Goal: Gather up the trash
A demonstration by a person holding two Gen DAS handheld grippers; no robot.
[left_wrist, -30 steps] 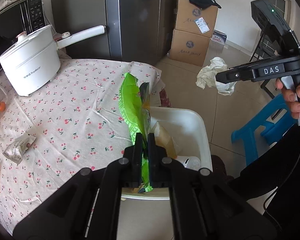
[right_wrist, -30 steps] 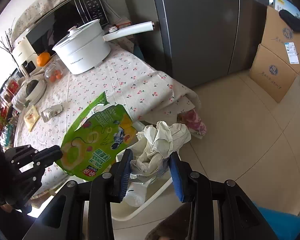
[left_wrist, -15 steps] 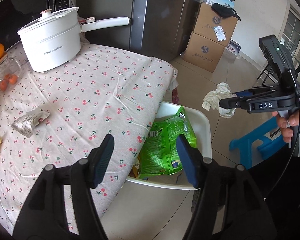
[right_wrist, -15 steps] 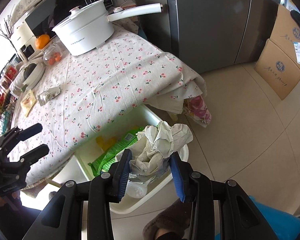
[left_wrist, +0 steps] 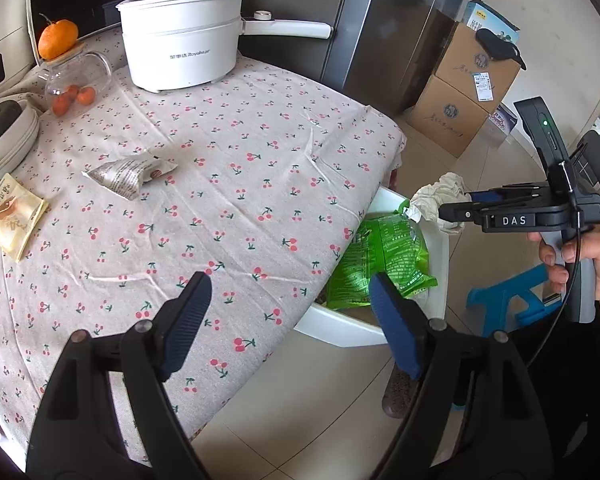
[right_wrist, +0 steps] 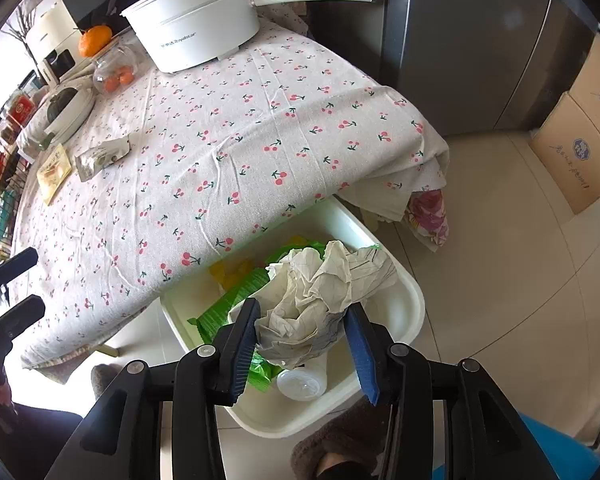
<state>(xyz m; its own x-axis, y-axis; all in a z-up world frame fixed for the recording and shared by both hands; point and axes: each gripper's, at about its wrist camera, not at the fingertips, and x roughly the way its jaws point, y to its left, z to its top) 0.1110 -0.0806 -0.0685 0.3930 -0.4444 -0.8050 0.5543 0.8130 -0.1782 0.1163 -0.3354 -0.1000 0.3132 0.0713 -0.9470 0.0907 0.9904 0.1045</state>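
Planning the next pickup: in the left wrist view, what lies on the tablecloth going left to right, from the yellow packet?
Yellow snack packet → grey crumpled wrapper → white electric pot → off the table edge, green bag in the white bin.

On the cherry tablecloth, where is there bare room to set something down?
The wide stretch of tablecloth between the white pot, the grey wrapper and the edge above the white bin is bare. The far-left side is crowded: yellow packet, glass jar, bowls.
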